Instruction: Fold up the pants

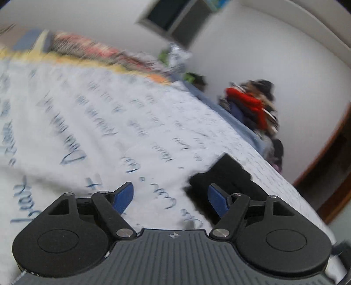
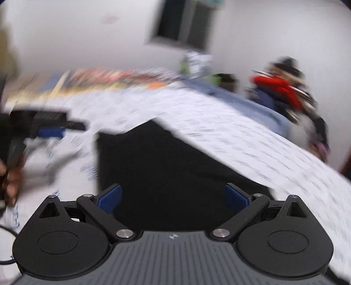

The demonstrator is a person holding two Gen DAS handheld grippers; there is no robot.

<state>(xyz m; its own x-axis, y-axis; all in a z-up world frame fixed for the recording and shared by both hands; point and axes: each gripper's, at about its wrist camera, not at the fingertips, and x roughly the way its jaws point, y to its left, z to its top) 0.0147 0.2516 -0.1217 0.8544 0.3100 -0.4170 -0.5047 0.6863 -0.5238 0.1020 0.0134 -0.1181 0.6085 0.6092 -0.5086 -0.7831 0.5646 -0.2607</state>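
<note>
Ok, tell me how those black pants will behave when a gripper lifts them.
The pants lie flat and soft on the bedsheet, so they will probably droop and sag. A single-corner lift likely unfolds them. They look light, though blur hides the fabric.

Even indoor light, heavy motion blur, fisheye-curved edges

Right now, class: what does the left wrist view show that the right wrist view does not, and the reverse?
Left only: legible blue script on the sheet and just a corner of the pants. Right only: the left gripper in a hand, and the pants spread wide. Both: open jaws, the window, the clothes pile.
</note>
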